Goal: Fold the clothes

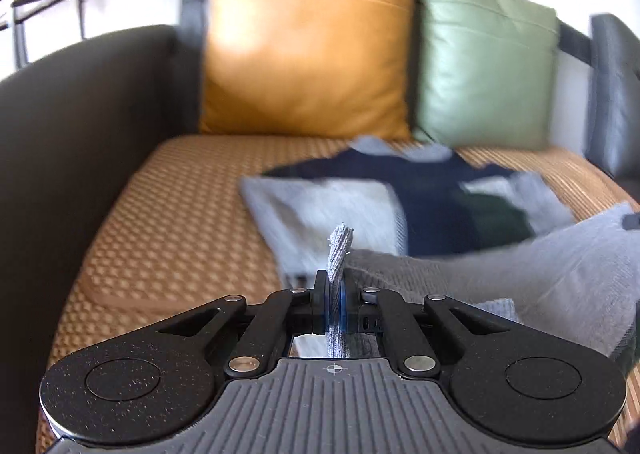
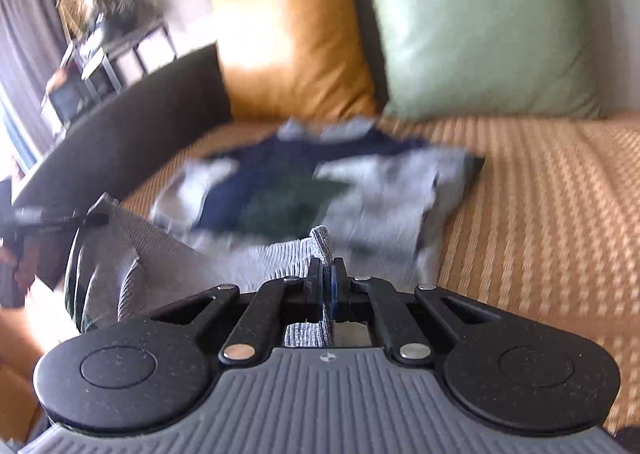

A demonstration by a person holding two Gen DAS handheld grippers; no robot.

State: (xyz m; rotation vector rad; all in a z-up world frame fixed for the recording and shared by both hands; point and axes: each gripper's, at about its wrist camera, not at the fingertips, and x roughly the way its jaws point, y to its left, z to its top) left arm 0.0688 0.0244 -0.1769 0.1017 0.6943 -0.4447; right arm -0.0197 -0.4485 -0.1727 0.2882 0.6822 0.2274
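**A:** Since both views are pretty smeared, I'll stick to what's clear. The left gripper (image 1: 337, 296) is clamped tight on a corner of the grey knit garment (image 1: 520, 278); a little tab of the fabric pokes up past the fingertips. The right gripper (image 2: 327, 286) is pinching another edge of the same garment (image 2: 256, 258), jaws squeezed closed on it.

**B:** And where's the garment itself?

**A:** It's lifted at the near end between the two grippers, while the far part, grey with navy and dark green patches, lies on the woven orange seat (image 1: 180, 213) of the sofa. Behind it an orange cushion (image 1: 308, 41) and a green cushion (image 1: 484, 61) lean side by side against the back. The dark armrest (image 1: 80, 113) sits on the left.
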